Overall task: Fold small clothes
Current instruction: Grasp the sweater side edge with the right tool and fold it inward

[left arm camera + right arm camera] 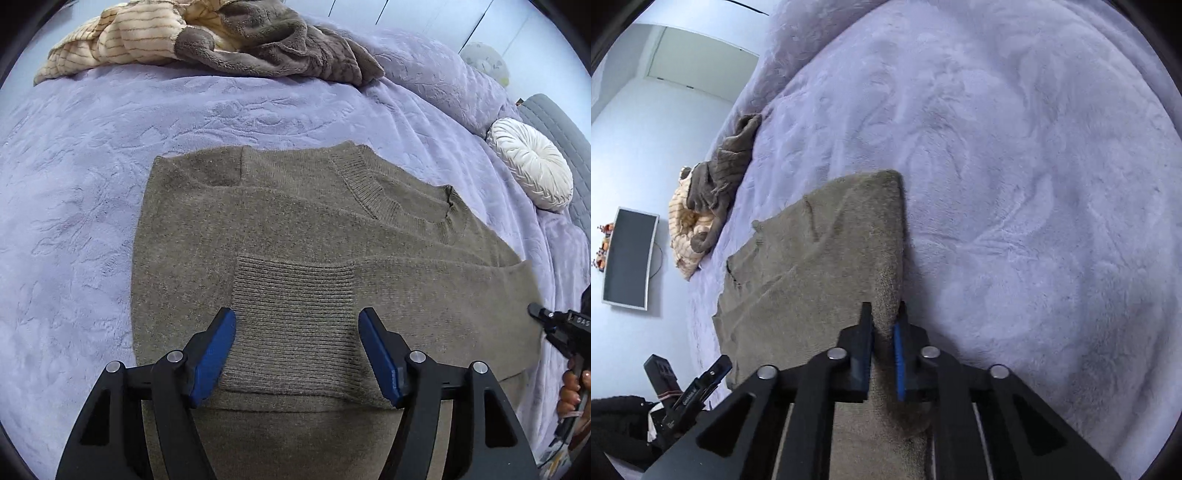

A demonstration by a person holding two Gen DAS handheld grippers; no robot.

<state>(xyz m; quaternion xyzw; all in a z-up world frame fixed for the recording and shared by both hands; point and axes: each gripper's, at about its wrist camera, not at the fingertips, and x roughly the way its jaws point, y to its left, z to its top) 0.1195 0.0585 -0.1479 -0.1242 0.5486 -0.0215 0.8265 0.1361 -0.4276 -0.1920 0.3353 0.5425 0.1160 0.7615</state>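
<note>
We find the right claw [885, 314] clamped on the sweater [295, 229] edge, left claw [297, 321] apart above it; next, we judge, folding toward 9 o'clock.

I see a lilac plush bedspread [1015, 166] filling the frame, a wall-mounted flat dark screen [629, 258] at left, pale blue wall [624, 147] behind.

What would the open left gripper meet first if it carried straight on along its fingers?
Most likely the ribbed cuff panel of the olive-brown knit sweater, which lies directly between and ahead of the left gripper; depth is unclear.
</note>
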